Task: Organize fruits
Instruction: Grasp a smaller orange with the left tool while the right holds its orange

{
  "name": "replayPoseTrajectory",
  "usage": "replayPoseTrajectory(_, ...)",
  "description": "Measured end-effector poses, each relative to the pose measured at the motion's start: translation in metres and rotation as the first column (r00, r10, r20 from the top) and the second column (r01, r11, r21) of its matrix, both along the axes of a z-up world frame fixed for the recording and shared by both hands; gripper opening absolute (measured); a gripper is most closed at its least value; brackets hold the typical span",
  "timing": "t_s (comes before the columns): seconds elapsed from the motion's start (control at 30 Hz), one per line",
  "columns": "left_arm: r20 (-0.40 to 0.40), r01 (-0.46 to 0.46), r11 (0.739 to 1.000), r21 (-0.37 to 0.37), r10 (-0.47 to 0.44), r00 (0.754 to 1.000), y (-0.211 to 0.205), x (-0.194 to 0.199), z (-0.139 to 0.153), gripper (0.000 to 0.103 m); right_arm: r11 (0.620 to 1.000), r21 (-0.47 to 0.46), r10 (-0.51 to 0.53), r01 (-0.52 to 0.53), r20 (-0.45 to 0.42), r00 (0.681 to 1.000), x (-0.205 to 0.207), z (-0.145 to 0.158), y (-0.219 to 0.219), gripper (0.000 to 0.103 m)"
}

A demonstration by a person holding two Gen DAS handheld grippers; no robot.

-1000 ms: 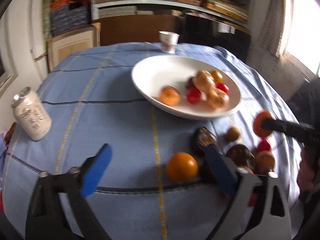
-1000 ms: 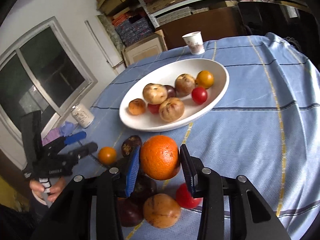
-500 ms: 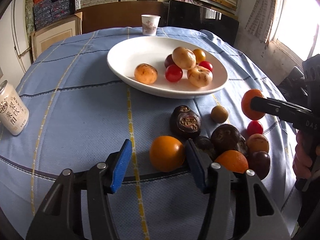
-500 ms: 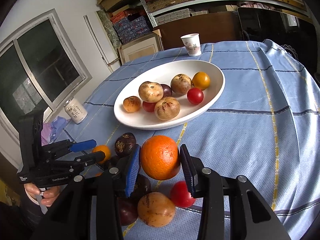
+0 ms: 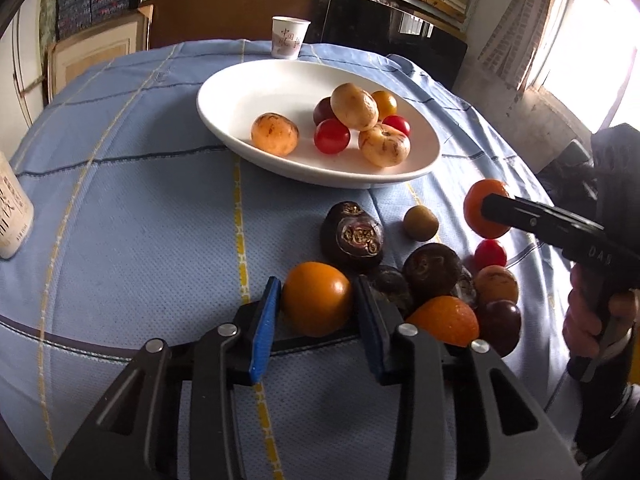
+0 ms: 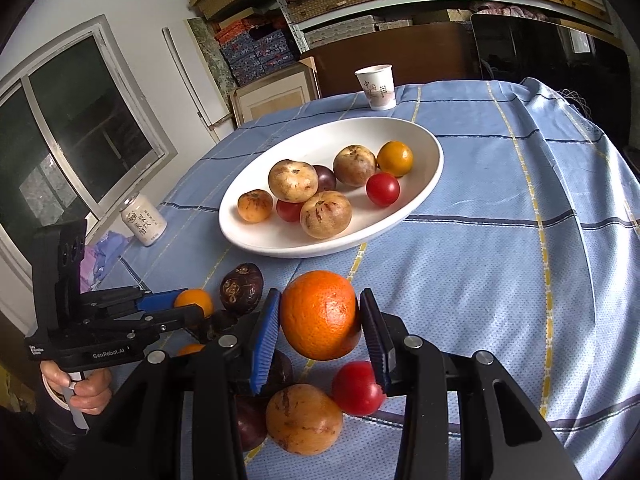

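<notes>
Currently both tools are loaded or nearly so. Right tool (image 6: 320,320) is pinching the big orange (image 6: 318,314) by its sides, lifted clear of the surface (image 6: 500,280), probably staged for the white bowl (image 6: 432,152) just ahead of it. Gripping at the widest part keeps a round fruit from squirting out.

Left tool (image 5: 316,304) has its jaws closing around the small yellow-orange fruit (image 5: 316,298), which sits on the surface between the blue pads (image 5: 264,320); both pads look to be at its skin. The tool comes in from the open side, since the dark fruits (image 5: 352,236) and the rest of the pile crowd just right of it.

Bowl lies ahead of both tools and already holds several fruits, so that reads as the collection point. Paper cup (image 5: 289,36) sits beyond the bowl and the can (image 6: 143,220) far left, both out of the way.
</notes>
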State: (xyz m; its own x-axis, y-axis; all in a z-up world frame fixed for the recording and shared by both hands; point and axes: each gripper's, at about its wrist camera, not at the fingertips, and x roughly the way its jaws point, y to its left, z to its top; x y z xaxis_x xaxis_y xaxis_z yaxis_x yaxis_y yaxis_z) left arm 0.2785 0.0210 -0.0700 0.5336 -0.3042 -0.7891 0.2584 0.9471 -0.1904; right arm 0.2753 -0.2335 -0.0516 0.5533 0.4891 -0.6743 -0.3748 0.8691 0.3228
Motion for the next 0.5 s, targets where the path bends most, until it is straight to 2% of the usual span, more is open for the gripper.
replayPoseTrajectory(0.07, 0.011, 0.001, 1.0, 0.019, -0.001, 1.0, -0.002, -0.001, 0.001, 0.037, 1.0, -0.002, -0.001, 0.001, 0.0, 1.0, 0.0, 0.0, 0.0, 0.041)
replayPoseTrajectory(0.23, 0.01, -0.013, 1.0, 0.013, 0.013, 1.0, 0.0, -0.002, 0.002, 0.037, 1.0, -0.001, -0.003, 0.003, 0.006, 1.0, 0.0, 0.0, -0.001, 0.041)
replayPoseTrajectory(0.33, 0.079, -0.059, 0.996, 0.067, 0.054, 0.995, 0.0, -0.008, 0.009, 0.037, 1.0, 0.007, -0.004, 0.004, 0.02, 1.0, -0.001, 0.002, -0.001, 0.041)
replayPoseTrajectory(0.4, 0.153, -0.088, 0.991, 0.098, 0.072, 0.986, 0.0, -0.013, 0.018, 0.037, 1.0, 0.007, -0.012, 0.011, 0.051, 0.999, -0.002, 0.006, -0.002, 0.041)
replayPoseTrajectory(0.5, 0.172, -0.089, 0.995, 0.044, 0.081, 0.982, 0.006, -0.014, 0.027, 0.037, 1.0, 0.005, -0.008, 0.007, 0.101, 0.995, -0.005, 0.012, -0.001, 0.041)
